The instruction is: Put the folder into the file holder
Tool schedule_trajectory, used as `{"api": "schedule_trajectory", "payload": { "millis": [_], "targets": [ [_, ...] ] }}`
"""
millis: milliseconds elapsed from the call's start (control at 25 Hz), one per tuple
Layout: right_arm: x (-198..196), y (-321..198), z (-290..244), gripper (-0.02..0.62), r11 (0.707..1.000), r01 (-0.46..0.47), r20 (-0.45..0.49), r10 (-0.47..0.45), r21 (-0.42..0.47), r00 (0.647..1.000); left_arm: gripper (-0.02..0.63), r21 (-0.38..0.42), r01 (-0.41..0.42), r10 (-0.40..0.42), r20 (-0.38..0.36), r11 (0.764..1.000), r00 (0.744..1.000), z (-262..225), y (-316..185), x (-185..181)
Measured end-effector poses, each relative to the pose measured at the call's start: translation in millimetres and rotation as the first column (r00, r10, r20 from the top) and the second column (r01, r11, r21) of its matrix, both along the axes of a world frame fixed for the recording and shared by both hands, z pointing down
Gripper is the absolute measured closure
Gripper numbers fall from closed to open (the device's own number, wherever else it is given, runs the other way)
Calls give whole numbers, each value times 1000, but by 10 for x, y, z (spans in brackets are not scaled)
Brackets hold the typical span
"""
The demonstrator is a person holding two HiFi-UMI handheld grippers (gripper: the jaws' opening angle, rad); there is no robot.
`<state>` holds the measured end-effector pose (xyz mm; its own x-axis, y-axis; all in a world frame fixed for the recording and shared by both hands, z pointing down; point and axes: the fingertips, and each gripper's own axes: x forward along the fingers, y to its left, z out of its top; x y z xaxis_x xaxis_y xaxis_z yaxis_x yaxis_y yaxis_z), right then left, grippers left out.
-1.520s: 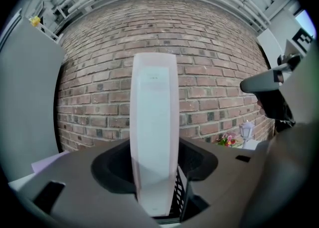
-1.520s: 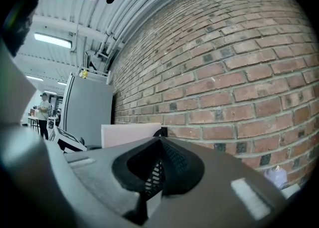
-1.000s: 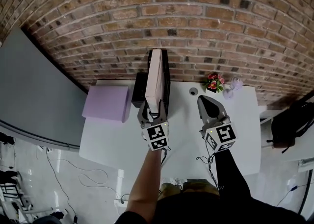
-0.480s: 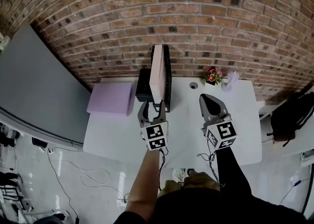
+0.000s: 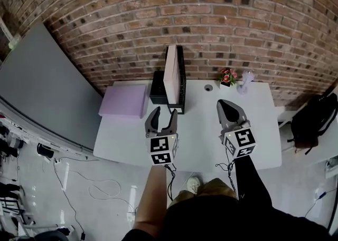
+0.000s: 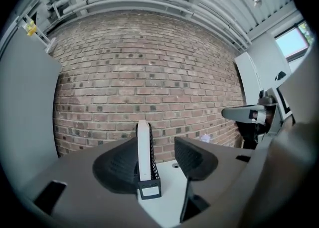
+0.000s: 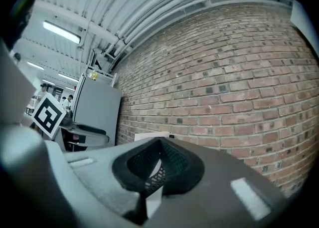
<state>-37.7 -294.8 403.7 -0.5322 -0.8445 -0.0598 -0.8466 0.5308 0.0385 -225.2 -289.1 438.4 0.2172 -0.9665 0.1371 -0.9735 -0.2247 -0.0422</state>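
Observation:
A pale folder (image 5: 170, 72) stands upright inside the black mesh file holder (image 5: 181, 82) at the back of the white table (image 5: 200, 140), against the brick wall. My left gripper (image 5: 162, 118) hovers just in front of the holder's near end, open and empty. In the left gripper view the folder (image 6: 143, 149) and holder (image 6: 150, 188) sit a little beyond the left gripper (image 6: 159, 161). To the right, my right gripper (image 5: 230, 109) is shut on nothing. In the right gripper view its gripper (image 7: 159, 164) partly hides the folder (image 7: 148, 136).
A second black box (image 5: 158, 88) stands left of the holder, and a lilac pad (image 5: 124, 101) lies at the table's back left. A small flower pot (image 5: 227, 76) and a clear ornament (image 5: 244, 82) are at the back right. A grey partition (image 5: 47, 82) flanks the left.
My left gripper has drawn back from the folder's near edge toward the person, leaving the folder standing in the holder. The right gripper has hardly moved.

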Motion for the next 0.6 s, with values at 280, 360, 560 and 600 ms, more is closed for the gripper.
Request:
{"api": "schedule_trajectory", "payload": {
  "millis": [280, 360, 560, 600],
  "targets": [
    [71, 186, -108, 595, 999, 27, 2, -27, 18, 1000, 374, 49, -21, 19, 28, 999, 999, -351, 380, 157],
    [103, 268, -127, 595, 999, 40, -2, -40, 20, 999, 374, 60, -18, 17, 13, 998, 1000, -420, 486, 208],
    [268, 477, -159, 595, 998, 57, -1, -57, 18, 998, 393, 62, -25, 24, 19, 998, 1000, -484, 721, 447],
    [308, 516, -168, 595, 998, 60, 0, -60, 20, 998, 405, 60, -25, 24, 20, 998, 1000, -490, 760, 501]
  ]
}}
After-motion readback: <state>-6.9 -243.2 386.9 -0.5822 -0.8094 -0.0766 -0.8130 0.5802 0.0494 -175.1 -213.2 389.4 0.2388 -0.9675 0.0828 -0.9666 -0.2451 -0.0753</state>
